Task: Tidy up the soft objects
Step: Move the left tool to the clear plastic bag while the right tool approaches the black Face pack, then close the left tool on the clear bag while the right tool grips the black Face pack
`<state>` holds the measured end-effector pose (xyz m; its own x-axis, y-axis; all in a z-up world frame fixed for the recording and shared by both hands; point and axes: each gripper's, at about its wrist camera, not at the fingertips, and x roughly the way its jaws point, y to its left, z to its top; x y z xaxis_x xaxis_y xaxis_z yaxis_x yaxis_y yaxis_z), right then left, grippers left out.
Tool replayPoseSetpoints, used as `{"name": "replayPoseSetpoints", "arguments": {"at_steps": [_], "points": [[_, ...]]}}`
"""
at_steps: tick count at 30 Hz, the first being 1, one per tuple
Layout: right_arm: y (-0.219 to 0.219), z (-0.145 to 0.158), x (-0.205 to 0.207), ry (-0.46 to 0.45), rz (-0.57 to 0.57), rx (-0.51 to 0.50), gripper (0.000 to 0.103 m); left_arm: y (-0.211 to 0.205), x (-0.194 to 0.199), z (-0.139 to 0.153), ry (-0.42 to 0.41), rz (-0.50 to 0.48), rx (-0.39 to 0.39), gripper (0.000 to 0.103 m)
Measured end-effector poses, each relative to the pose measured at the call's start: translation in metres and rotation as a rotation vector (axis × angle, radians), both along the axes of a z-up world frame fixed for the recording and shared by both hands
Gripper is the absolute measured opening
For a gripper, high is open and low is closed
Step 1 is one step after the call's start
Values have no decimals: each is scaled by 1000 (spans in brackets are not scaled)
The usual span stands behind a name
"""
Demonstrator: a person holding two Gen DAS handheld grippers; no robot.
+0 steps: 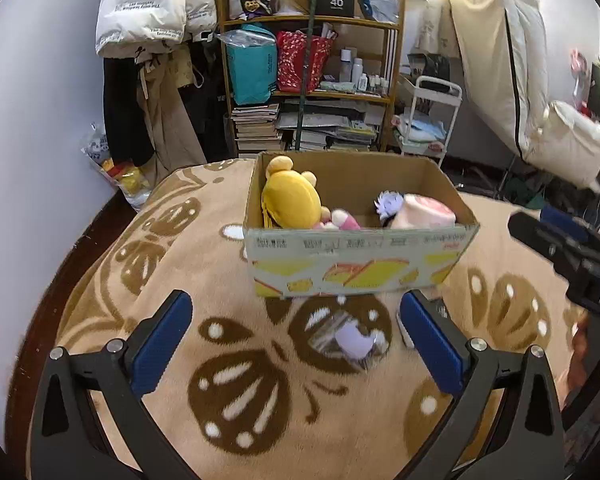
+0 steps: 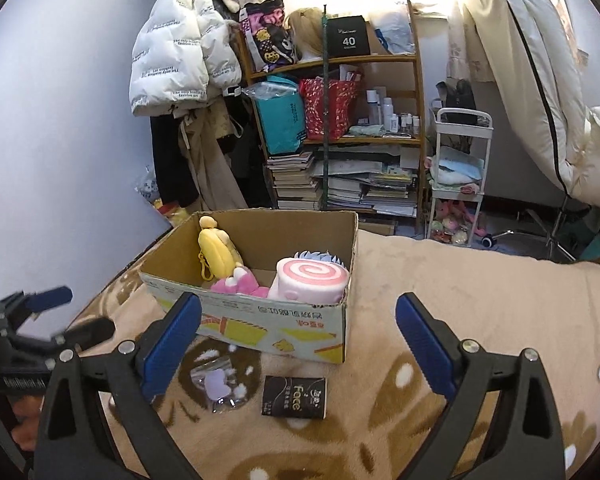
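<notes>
Hand-held gripper (image 1: 296, 340): black arms, blue ribbed pads (image 1: 162, 340), silver screws.

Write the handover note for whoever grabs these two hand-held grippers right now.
Left hand-held gripper: open, empty.
Right hand-held gripper: open, empty.
Cardboard box on the blanket already holds the yellow plush, pink plush and pink swirl roll.
Left on the blanket in front of the box: a clear packet with a purple item and a black tissue pack. Judging by the task, these probably go next.
</notes>
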<state>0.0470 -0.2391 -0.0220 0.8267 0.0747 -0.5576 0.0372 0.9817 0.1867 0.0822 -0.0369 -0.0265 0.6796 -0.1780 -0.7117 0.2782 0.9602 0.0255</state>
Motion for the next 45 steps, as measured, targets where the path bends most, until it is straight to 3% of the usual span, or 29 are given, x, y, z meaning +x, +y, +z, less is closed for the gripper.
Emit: {"name": "replayPoseSetpoints", "arguments": {"at_steps": [5,9,18,28,45], "points": [[2,-2,-13,7,7,31,102,-3,-12,-2,15,-19,22,102],[6,-3,-19,16,8,-3,102,-3,-17,-1,17,-25,29,102],[9,-24,-14,74,21,22,102,-1,-7,-14,63,-18,35,102],[18,-55,6,163,56,-33,102,-8,13,-43,145,-27,69,102],[9,-107,45,323,81,35,102,-33,37,-94,294,-116,105,102]]}}
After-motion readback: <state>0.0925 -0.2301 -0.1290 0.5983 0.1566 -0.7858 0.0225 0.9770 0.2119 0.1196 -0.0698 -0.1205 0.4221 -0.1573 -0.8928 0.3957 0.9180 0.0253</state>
